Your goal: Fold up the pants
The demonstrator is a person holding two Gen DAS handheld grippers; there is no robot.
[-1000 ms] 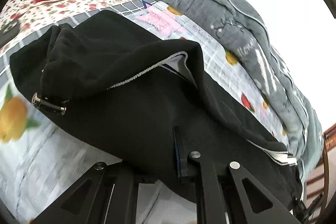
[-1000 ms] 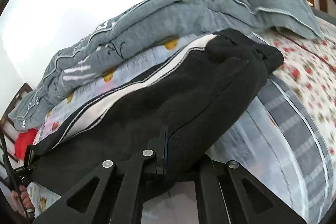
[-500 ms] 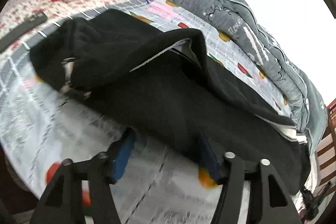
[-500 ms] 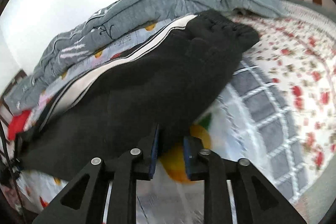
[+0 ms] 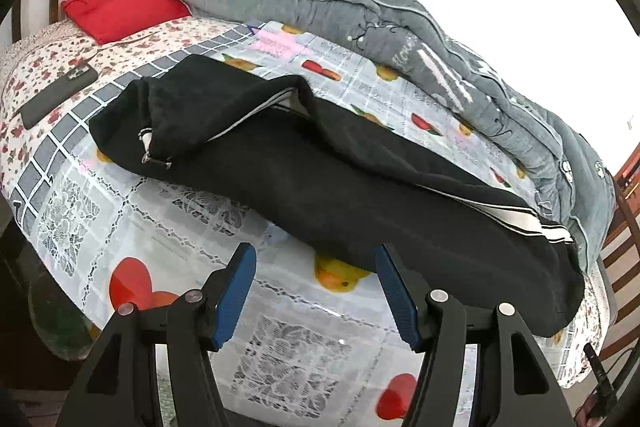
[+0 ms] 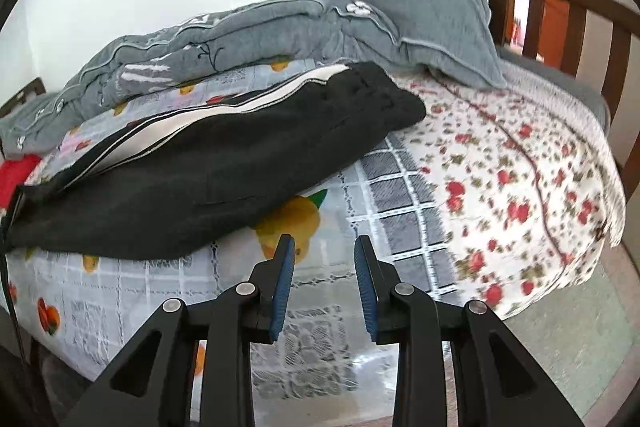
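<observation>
Black pants [image 5: 304, 183] with a white side stripe lie folded lengthwise across the bed; they also show in the right wrist view [image 6: 208, 167]. My left gripper [image 5: 316, 259] is open and empty, its blue pads just short of the pants' near edge. My right gripper [image 6: 325, 251] is open and empty, a little back from the pants, over the patterned bed cover [image 6: 400, 195]. The waistband end [image 6: 380, 95] lies toward the footboard side in the right wrist view.
A rolled grey quilt [image 5: 360, 11] lies along the far side of the bed, also in the right wrist view [image 6: 280, 23]. A red pillow [image 5: 120, 7] and a dark phone [image 5: 56, 95] lie near the headboard. Wooden rails [image 6: 560, 27] bound the bed.
Both grippers have let go of the pants, opened and pulled back from them. The pants now lie flat on the bed.
</observation>
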